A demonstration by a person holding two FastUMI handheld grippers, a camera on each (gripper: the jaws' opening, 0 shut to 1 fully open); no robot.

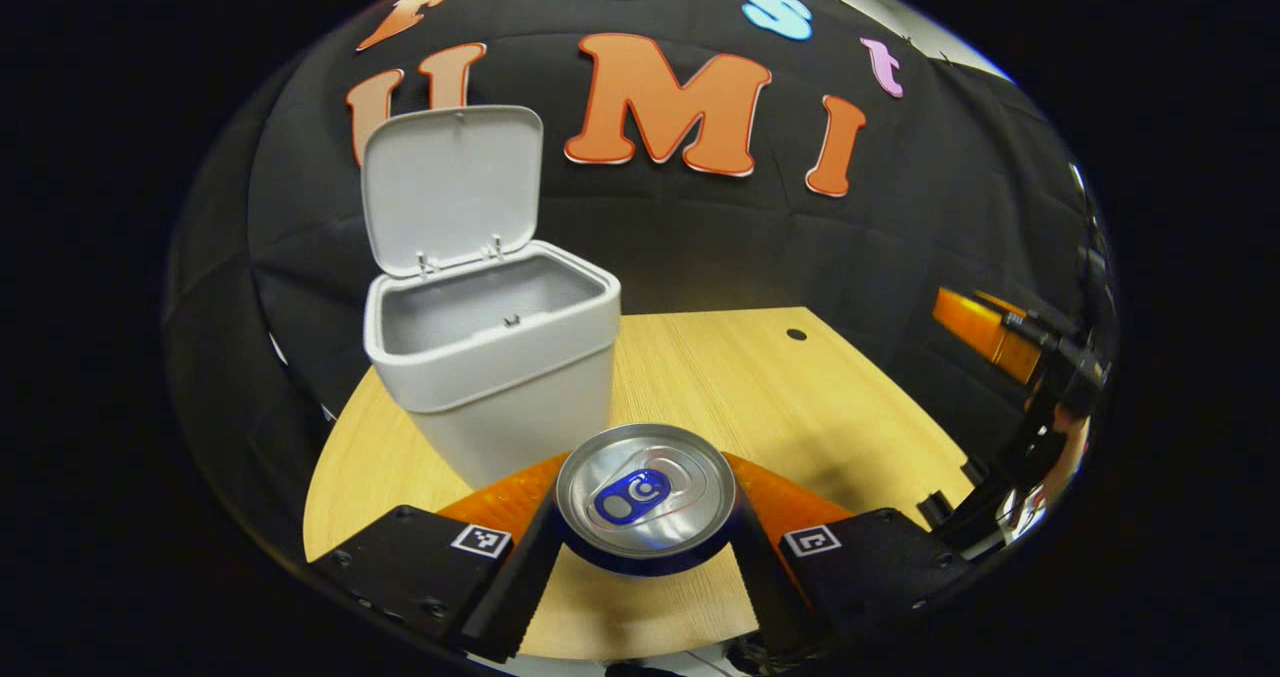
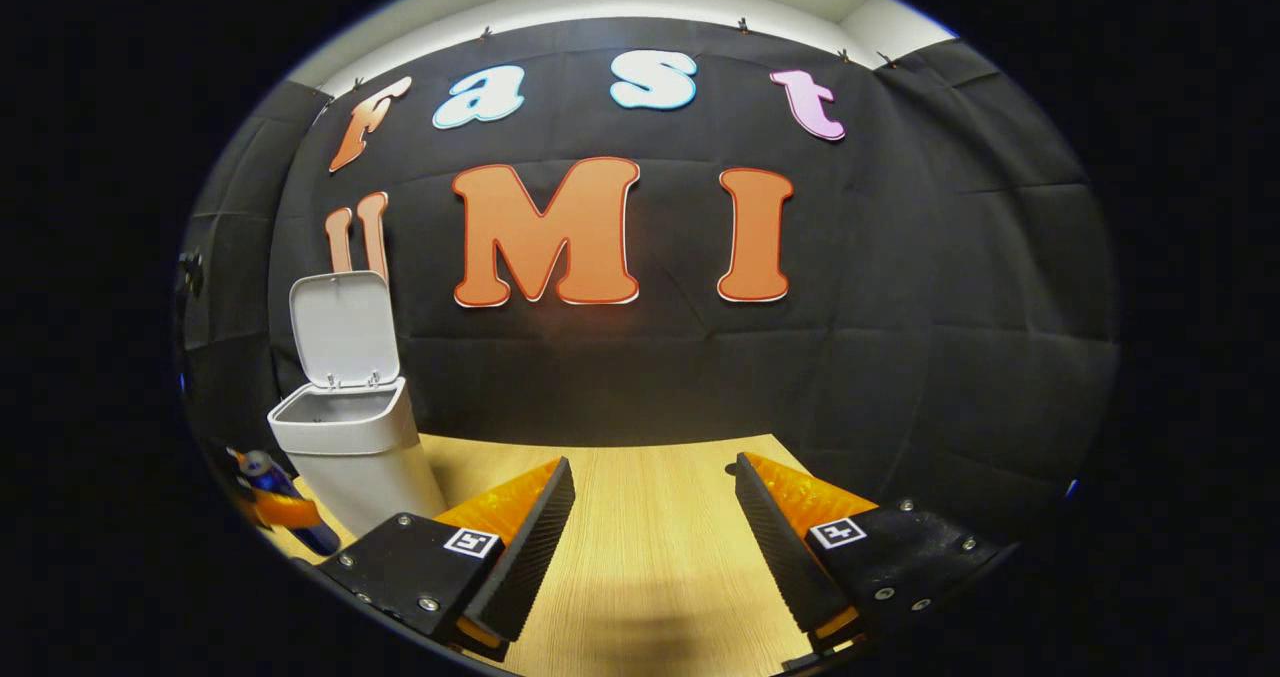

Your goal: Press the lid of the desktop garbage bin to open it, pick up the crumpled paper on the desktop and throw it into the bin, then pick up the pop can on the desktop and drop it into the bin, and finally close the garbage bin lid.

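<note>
Pop can [image 1: 645, 497]: nearest item in the left gripper view; upright, silver top with blue tab facing the camera, blue rim along its lower edge; held off the counter, in front of and lower than the bin's mouth. Also seen small at the far left edge of the right gripper view, beside the bin.
Left gripper [image 1: 645, 537]: both fingers pressed against the can's sides, clamped on it.
Garbage bin [image 1: 510, 377]: white, standing on the counter's far left part, just beyond the can; interior looks grey, and whether anything lies inside cannot be told.
Bin lid [image 1: 452, 185]: swung up, standing nearly upright on its rear hinge.
Counter [image 1: 760, 397]: light wood grain, with a small dark round hole near its far edge.
Right gripper [image 2: 655, 547]: fingers spread wide apart with nothing between them, bare counter wood showing in the gap; hovers above the counter, well apart from the bin. Seen at the right edge of the left gripper view, partly blurred.
Booth wall [image 2: 900, 337]: black cloth behind the counter.
</note>
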